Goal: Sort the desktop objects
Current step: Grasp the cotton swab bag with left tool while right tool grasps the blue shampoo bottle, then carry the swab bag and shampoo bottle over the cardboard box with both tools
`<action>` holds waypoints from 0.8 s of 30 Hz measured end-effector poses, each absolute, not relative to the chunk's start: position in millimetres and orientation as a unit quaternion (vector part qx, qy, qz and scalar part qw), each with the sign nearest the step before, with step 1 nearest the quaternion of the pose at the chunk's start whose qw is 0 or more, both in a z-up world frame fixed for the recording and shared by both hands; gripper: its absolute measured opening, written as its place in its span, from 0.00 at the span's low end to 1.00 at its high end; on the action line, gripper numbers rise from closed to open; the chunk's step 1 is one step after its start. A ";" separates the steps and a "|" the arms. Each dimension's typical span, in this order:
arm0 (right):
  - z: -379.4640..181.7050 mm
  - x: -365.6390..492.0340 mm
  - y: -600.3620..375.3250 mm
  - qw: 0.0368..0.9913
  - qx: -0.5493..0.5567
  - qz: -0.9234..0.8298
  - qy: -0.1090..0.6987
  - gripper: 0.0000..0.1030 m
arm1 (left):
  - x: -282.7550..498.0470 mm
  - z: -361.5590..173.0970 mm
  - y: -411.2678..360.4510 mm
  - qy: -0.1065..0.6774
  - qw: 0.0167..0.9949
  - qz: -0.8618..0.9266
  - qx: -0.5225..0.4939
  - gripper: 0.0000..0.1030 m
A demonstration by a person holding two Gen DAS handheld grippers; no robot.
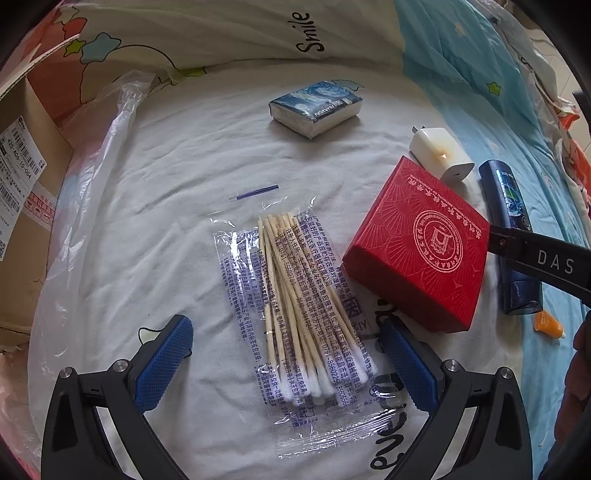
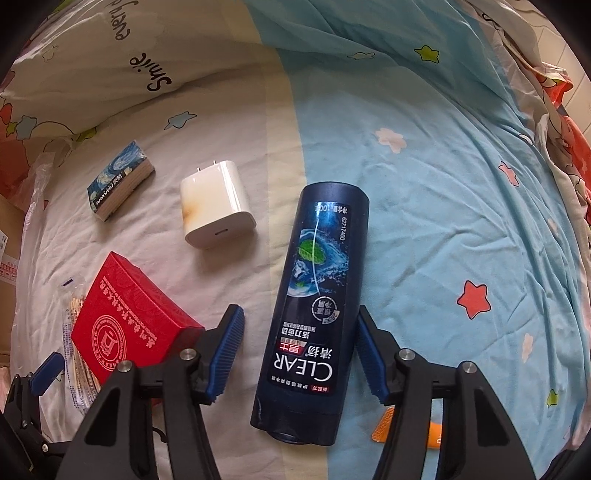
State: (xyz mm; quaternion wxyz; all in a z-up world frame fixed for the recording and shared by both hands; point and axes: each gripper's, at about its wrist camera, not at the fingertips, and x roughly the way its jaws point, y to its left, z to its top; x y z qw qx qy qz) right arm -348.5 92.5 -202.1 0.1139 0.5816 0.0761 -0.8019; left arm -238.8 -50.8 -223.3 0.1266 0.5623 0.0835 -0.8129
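Note:
My left gripper [image 1: 286, 363] is open, its blue pads either side of a clear bag of cotton swabs [image 1: 295, 306] lying on the white bed sheet. My right gripper [image 2: 299, 352] is open and straddles a dark blue CLEAR shampoo bottle [image 2: 314, 306] lying flat; the bottle also shows in the left wrist view [image 1: 508, 236]. A red box [image 1: 417, 247] lies right of the swabs, also seen in the right wrist view [image 2: 125, 325]. A white charger [image 2: 214, 205] and a blue tissue pack [image 2: 118, 184] lie farther back.
A cardboard box [image 1: 22, 206] with a plastic bag [image 1: 92, 184] stands at the left. An orange tube [image 2: 413, 428] lies beside the bottle's cap end. A bunched quilt [image 1: 221, 33] borders the back. A small purple stick [image 1: 255, 192] lies beyond the swabs.

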 end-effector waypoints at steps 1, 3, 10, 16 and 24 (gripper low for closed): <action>-202.1 -348.7 92.8 0.114 0.581 -0.802 0.075 0.54 | -239.1 -222.4 -50.1 0.083 0.126 -0.813 0.562 1.00; -201.9 -349.0 93.5 0.114 0.581 -0.803 0.074 0.54 | -239.6 -220.6 -48.8 0.082 0.124 -0.815 0.561 1.00; -200.3 -349.2 98.3 0.114 0.582 -0.803 0.066 0.38 | -241.3 -214.4 -44.1 0.079 0.118 -0.818 0.557 0.73; -198.1 -346.7 99.1 0.121 0.583 -0.801 0.058 0.36 | -244.6 -211.8 -45.1 0.082 0.116 -0.817 0.559 0.63; -193.5 -344.0 98.2 0.125 0.581 -0.802 0.057 0.34 | -249.6 -209.4 -48.1 0.088 0.115 -0.813 0.563 0.55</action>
